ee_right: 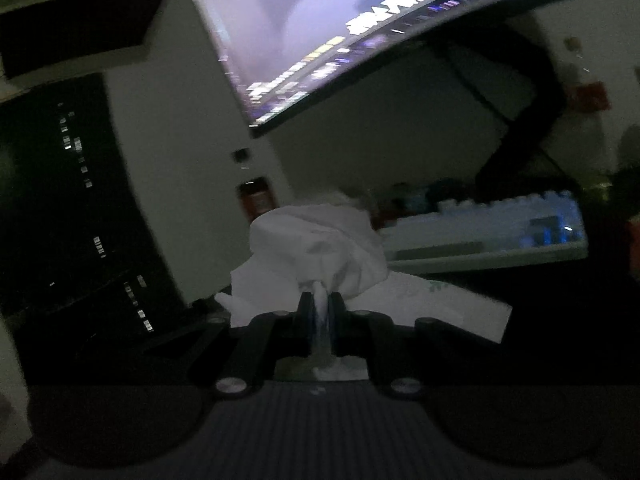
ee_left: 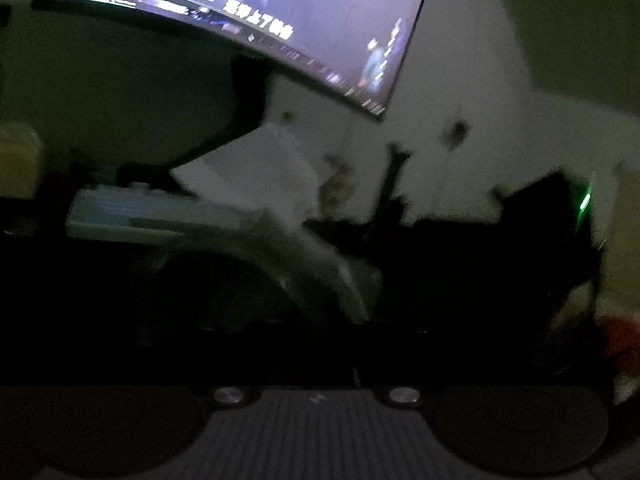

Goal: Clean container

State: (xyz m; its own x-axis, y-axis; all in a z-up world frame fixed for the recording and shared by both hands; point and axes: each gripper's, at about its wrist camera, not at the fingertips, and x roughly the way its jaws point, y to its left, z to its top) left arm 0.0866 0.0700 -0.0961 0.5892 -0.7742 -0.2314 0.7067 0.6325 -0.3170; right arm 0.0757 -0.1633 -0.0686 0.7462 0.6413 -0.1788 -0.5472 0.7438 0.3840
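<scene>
The container (ee_left: 320, 272) shows only in the left wrist view, as a dim, curved, pale rim rising just ahead of the left gripper (ee_left: 354, 376). Its body is lost in the dark, and its kind cannot be made out. The left gripper's own fingers are swallowed by that same darkness. Its jaws are drawn fully together, but whether they pinch the rim or anything else cannot be told from this view. A white, crumpled shape (ee_left: 292, 172) stands beyond the rim, too blurred to name with certainty.

In the right wrist view the right gripper (ee_right: 321, 312) is clamped on a white tissue (ee_right: 320, 244). A thin twist of the paper runs down between the two dark fingers (ee_right: 306, 316), which stand nearly together. The rest of it bunches up in a loose wad directly above and ahead of the tips. A flat white sheet with faint green print (ee_right: 432, 304) lies just right of the fingers on the dark desk (ee_right: 560, 320).

Farther ahead and to the right of the right gripper sits a pale keyboard (ee_right: 492, 232). A lit curved monitor (ee_right: 320, 28) hangs above it on a black arm (ee_right: 528, 120). To the left of the gripper is a dark cabinet with small lights (ee_right: 72, 208).
</scene>
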